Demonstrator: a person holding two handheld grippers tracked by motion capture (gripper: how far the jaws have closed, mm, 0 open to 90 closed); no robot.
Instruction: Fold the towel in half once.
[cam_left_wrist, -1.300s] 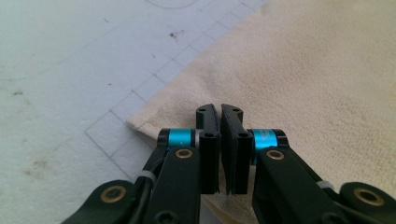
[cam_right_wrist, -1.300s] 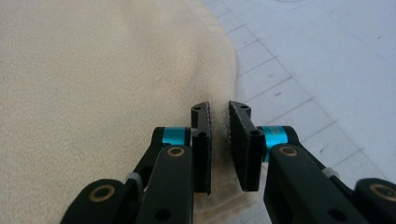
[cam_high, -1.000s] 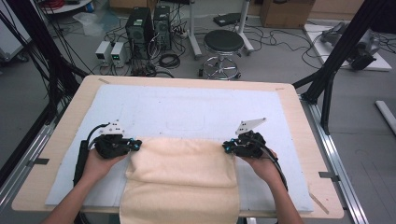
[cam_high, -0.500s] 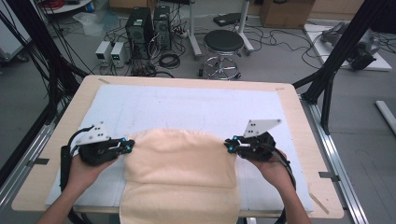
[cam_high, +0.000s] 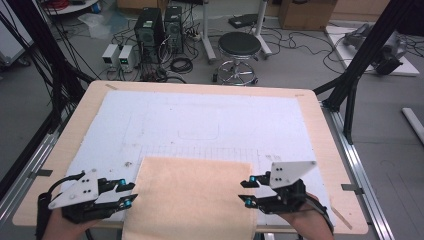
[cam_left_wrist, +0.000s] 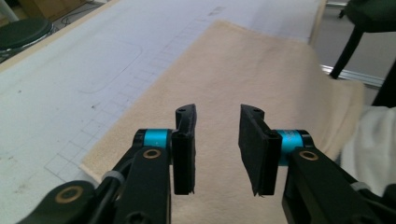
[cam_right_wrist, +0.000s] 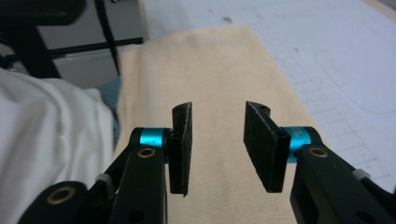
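A beige cloth (cam_high: 192, 195) lies flat on the white mat (cam_high: 200, 120), its far edge straight and its near part hanging over the table's front edge. My left gripper (cam_high: 127, 194) sits at the cloth's left edge, my right gripper (cam_high: 248, 192) at its right edge. Both point inward toward each other. The jaws of both have just been opening, and nothing is between them. In the left gripper view the left gripper (cam_left_wrist: 217, 116) hovers open above the cloth (cam_left_wrist: 261, 70). The right gripper view shows the right gripper (cam_right_wrist: 218, 112) open above the cloth (cam_right_wrist: 205, 60).
The wooden table rim (cam_high: 325, 150) frames the mat, which bears a faint printed grid and outline. Beyond the far edge stand a black stool (cam_high: 240, 45) and computer cases (cam_high: 160, 25) among floor cables. The person's white clothing (cam_right_wrist: 46, 121) is close behind the near edge.
Both grippers have let go of the cloth's far corners, opened, and drawn back toward the near table edge. The cloth's bulged far edge now lies straight and flat.
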